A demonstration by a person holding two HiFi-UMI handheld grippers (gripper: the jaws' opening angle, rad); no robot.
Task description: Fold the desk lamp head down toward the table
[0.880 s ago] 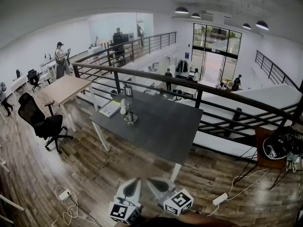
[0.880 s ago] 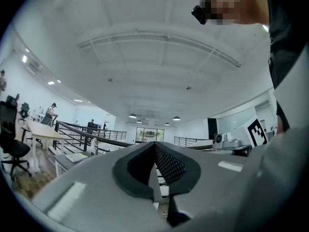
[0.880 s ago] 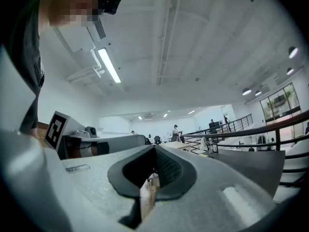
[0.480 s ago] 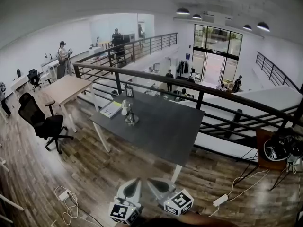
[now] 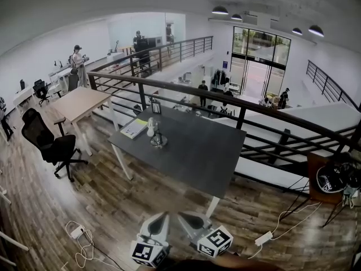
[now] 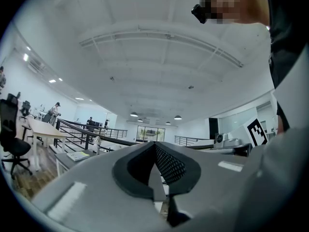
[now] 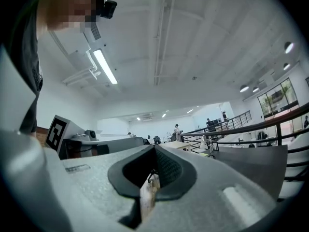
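A small desk lamp (image 5: 153, 133) with a white head stands upright on a round base near the left end of the dark grey table (image 5: 197, 151). It also shows small and far off as the lamp (image 6: 96, 142) in the left gripper view and the lamp (image 7: 204, 143) in the right gripper view. My left gripper (image 5: 162, 215) and right gripper (image 5: 181, 215) hang side by side at the bottom of the head view, over the wooden floor, well short of the table. The left gripper (image 6: 155, 145) and right gripper (image 7: 155, 148) are both shut with nothing in them.
A notebook (image 5: 133, 129) lies left of the lamp, and a small dark object (image 5: 153, 107) stands at the table's far edge. A black railing (image 5: 242, 107) runs behind the table. A black office chair (image 5: 48, 145) and a wooden table (image 5: 82, 103) stand at the left. Cables (image 5: 79, 239) lie on the floor.
The table and lamp have drifted slightly right in the head view. Both grippers keep their place and stay shut.
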